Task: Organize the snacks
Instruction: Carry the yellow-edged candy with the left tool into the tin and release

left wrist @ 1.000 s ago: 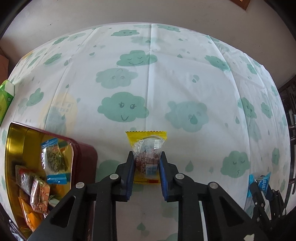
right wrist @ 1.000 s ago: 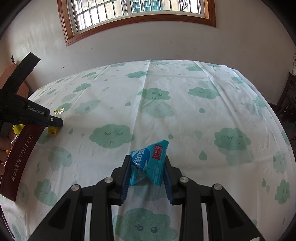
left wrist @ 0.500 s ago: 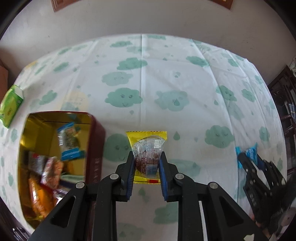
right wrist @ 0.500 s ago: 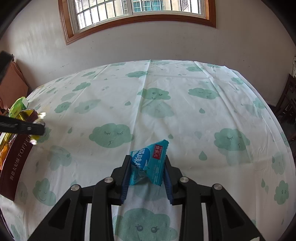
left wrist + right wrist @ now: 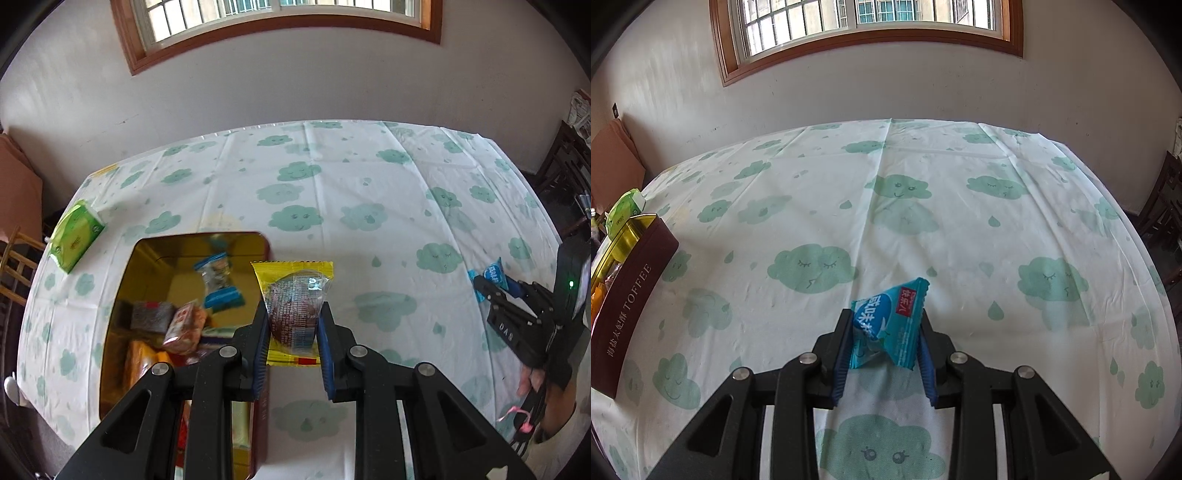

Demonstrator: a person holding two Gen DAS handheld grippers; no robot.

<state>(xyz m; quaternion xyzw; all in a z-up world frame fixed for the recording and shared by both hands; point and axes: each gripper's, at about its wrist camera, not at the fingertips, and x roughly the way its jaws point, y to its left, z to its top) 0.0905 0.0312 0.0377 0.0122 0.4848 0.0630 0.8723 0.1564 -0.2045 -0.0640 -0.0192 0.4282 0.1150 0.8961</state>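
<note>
While my left claw (image 5: 292, 325) pinches the yellow-edged snack packet (image 5: 293, 306) between its pads, I judge the step is carrying it over the open toffee tin (image 5: 201, 242), just to its left. To do it well I'd centre the packet above the tin's gold interior, clear of the rim, then lower before letting go. My right claw (image 5: 884, 341) is clamped on a blue snack packet (image 5: 888, 325) above the tabletop (image 5: 923, 221), well apart from the tin. A green pack (image 5: 75, 234) lies beyond.
</note>
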